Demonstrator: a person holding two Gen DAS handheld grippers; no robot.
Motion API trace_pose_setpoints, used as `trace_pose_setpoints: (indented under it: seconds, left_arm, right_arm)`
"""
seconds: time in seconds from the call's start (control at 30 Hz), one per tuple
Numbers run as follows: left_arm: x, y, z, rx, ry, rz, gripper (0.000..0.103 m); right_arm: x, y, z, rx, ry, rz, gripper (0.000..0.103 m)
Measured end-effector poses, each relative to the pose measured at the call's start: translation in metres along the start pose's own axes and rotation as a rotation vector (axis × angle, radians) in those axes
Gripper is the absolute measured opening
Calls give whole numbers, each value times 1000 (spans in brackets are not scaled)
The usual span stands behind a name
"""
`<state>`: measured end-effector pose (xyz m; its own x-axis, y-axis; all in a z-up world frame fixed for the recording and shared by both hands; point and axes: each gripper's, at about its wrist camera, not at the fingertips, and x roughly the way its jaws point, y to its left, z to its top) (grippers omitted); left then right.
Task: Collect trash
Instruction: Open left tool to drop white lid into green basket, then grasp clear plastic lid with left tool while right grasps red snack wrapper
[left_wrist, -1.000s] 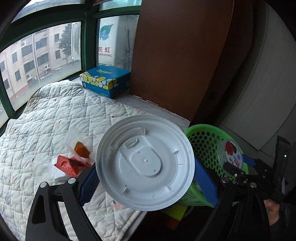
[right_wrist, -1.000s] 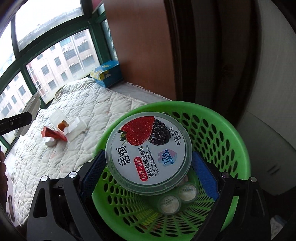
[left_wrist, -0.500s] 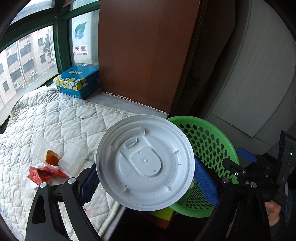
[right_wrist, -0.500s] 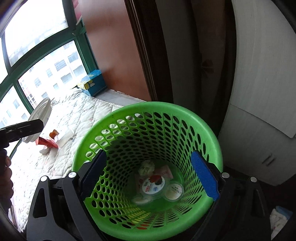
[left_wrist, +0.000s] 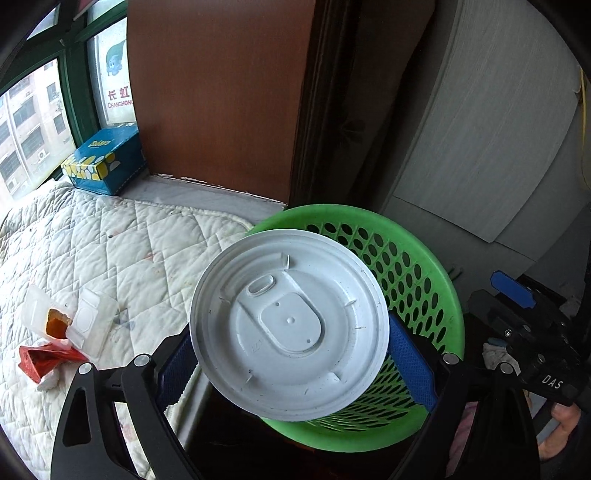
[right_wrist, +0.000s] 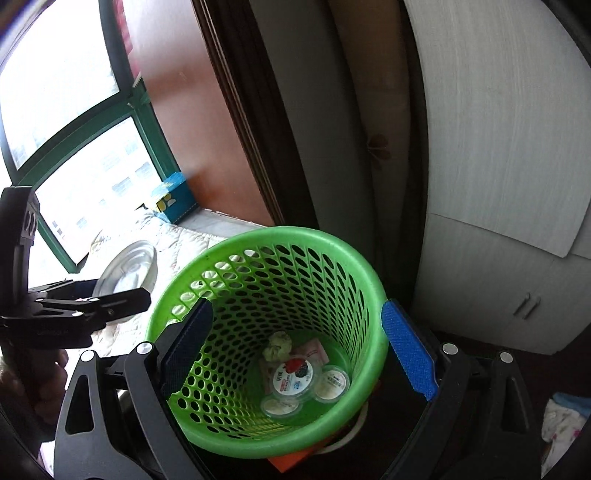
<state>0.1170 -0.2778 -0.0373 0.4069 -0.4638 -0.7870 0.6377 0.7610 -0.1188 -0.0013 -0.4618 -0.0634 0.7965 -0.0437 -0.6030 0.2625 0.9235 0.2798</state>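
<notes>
So the white plastic lid (left_wrist: 290, 325) is clamped flat between the blue pads of the left gripper (left_wrist: 290, 354), dead center in the left wrist view, and it overlaps the near-left rim of the green basket (left_wrist: 417, 258), which fills the middle-right of that frame. From the right wrist view you can see the same lid (right_wrist: 127, 267) at middle left, edge-on-ish, just left of the basket (right_wrist: 332, 243).

The right gripper (right_wrist: 295, 354) is wide open with nothing in it, and its pads straddle the basket opening in the lower half of the frame. Down in the bottom of the basket sits a yogurt lid (right_wrist: 294, 376) with berry print, a couple of small round cups (right_wrist: 334, 382) touching it, a crumpled wad (right_wrist: 277, 347) and a pink wrapper (right_wrist: 314, 350) behind.

Still on the quilted mattress (left_wrist: 110, 251) at the left of the left wrist view: a clear plastic container (left_wrist: 70, 321) with orange sauce in it, and a red wrapper (left_wrist: 44, 360) right below it, touching. A blue tissue box (left_wrist: 105, 162) sits on the sill in the upper left, by the window (left_wrist: 33, 122).
</notes>
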Motion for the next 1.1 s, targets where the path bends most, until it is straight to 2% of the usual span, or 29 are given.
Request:
trace_pose_setpoints:
  seconds: [0.3, 0.5, 0.83, 1.1]
  left_arm:
    - [0, -11, -1, 9, -6, -33, 94]
    - [-20, 9, -13, -7, -32, 40, 94]
    - [-56, 84, -42, -119, -67, 195, 94]
    - [-90, 167, -70, -269, -91, 335, 94]
  right_arm:
    - [-4, 3, -2, -1, 0, 14, 91]
    - [-2, 19, -2, -27, 1, 48, 91]
    - [9, 71, 4, -111, 17, 138, 91]
    - [22, 119, 4, -178, 44, 213, 91]
